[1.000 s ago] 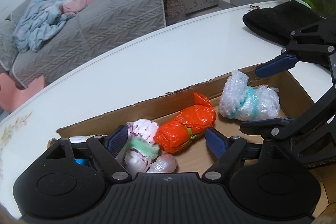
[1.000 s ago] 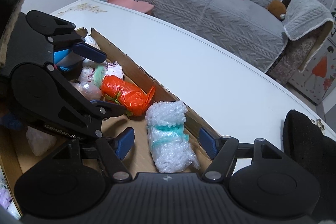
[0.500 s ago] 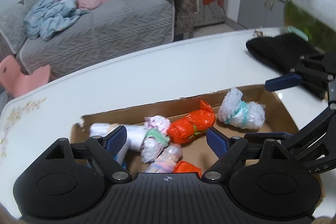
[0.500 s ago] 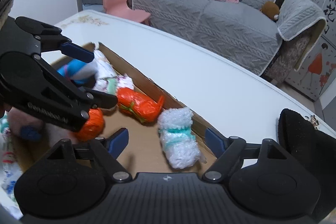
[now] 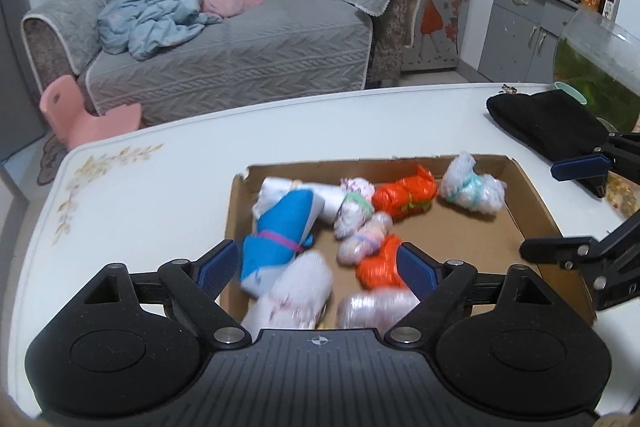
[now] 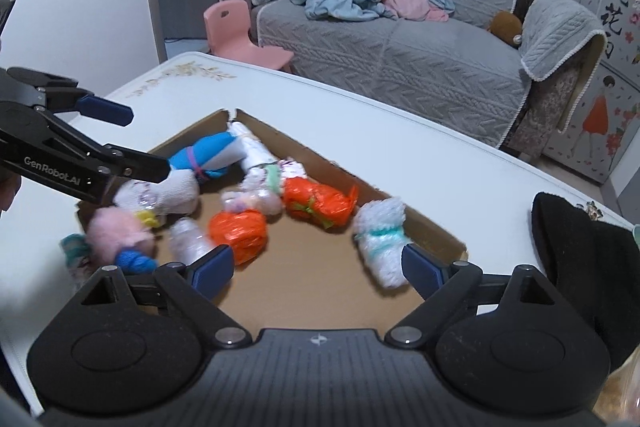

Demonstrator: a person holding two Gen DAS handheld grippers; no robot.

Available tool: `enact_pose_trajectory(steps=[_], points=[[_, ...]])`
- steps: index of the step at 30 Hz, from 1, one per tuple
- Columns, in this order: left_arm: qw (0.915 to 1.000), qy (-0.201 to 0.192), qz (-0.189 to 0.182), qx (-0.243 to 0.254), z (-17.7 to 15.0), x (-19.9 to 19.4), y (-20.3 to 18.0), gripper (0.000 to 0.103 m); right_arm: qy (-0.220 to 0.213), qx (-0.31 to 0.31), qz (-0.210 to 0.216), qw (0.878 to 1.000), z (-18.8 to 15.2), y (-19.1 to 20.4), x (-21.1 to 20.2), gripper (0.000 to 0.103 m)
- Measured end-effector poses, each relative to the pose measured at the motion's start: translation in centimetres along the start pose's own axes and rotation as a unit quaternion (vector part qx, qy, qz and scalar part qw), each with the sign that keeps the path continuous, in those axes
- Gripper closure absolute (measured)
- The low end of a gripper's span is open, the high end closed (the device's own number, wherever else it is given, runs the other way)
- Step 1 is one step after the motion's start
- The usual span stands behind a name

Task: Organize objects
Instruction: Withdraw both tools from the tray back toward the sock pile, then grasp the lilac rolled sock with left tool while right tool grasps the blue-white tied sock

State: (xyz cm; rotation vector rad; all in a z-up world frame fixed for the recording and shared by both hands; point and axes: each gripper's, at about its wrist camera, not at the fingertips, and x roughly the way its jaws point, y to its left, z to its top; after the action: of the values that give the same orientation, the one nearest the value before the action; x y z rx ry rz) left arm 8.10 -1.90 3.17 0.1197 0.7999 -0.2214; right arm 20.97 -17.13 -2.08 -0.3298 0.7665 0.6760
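A shallow cardboard box (image 5: 532, 199) (image 6: 304, 303) lies on the white table and holds several rolled plastic-bag bundles: a blue one (image 5: 280, 227) (image 6: 208, 153), two orange ones (image 5: 404, 193) (image 6: 318, 203) (image 6: 238, 231), a clear one with a teal band (image 5: 472, 185) (image 6: 380, 239), and white and pink ones. My left gripper (image 5: 316, 267) is open and empty above the box's near end. My right gripper (image 6: 318, 267) is open and empty above the box's right part. Each gripper shows in the other's view.
A black cloth (image 5: 548, 119) (image 6: 580, 255) lies on the table right of the box. A glass fish bowl (image 5: 600, 67) stands behind it. A grey sofa (image 5: 224, 47) and a pink child's chair (image 6: 240, 35) stand beyond the table.
Both grippers have drawn back and up from the box, so more of the box and table shows. Both stay open and empty.
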Motion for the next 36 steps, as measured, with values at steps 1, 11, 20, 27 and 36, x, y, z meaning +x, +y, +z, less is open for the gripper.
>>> enact_pose_trajectory(steps=[1, 11, 20, 27, 36], points=[[1.0, -0.003, -0.003, -0.002, -0.5, -0.6, 0.2, 0.014, -0.002, 0.001, -0.001, 1.0, -0.3, 0.2, -0.4, 0.013], [0.9989, -0.034, -0.028, 0.018, -9.1, -6.2, -0.6, 0.008, -0.033, 0.019, 0.021, 0.999, -5.8, 3.0, -4.8, 0.01], [0.991, -0.026, -0.108, 0.075, -18.4, -7.8, -4.4, 0.008, -0.047, 0.023, 0.095, 0.994, -12.5, 6.0, -6.8, 0.011], [0.9861, -0.009, -0.135, 0.097, -21.2, -6.0, -7.6, 0.014, -0.041, 0.023, 0.117, 0.992, -14.0, 7.4, -5.6, 0.016], [0.9804, -0.014, -0.147, 0.13, -21.2, -4.7, -9.3, 0.037, -0.024, 0.009, 0.127, 0.992, -14.9, 8.1, -4.0, 0.043]])
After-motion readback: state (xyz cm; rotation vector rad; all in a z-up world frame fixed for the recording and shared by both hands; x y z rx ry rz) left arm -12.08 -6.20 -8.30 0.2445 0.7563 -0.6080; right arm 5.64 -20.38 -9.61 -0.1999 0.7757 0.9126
